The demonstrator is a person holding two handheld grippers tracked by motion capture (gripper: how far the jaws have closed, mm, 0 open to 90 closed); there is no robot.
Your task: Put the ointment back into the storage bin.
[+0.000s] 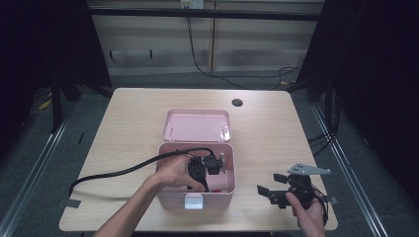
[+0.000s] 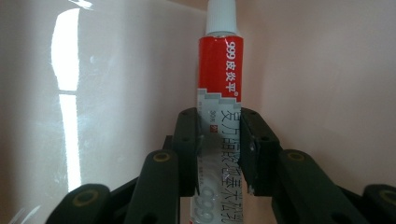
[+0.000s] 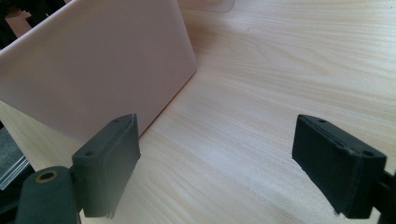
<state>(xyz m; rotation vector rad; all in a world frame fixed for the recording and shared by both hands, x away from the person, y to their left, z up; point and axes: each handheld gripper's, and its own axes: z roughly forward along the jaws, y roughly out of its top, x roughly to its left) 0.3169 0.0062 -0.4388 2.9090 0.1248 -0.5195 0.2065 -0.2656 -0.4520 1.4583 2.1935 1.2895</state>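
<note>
A red and white ointment tube (image 2: 219, 70) with a white cap stands lengthwise between the jaws of my left gripper (image 2: 219, 149), which is shut on its lower body. Pale pink box walls rise close around it. From above, the left gripper (image 1: 205, 181) reaches down into the open pink box (image 1: 230, 190), and a bit of red (image 1: 218, 190) shows beside it. My right gripper (image 1: 270, 190) rests low over the table to the right of the box, open, with nothing between its jaws. Its own camera shows the right gripper (image 3: 224, 163) facing the box's outer wall (image 3: 93, 60).
The box's pink lid (image 1: 196, 126) lies open flat behind it. A white latch (image 1: 193, 201) sits on the box's front. The left gripper's black cable (image 1: 113, 173) trails left across the wooden table (image 1: 133, 113). A round hole (image 1: 237, 102) is at the table's far right.
</note>
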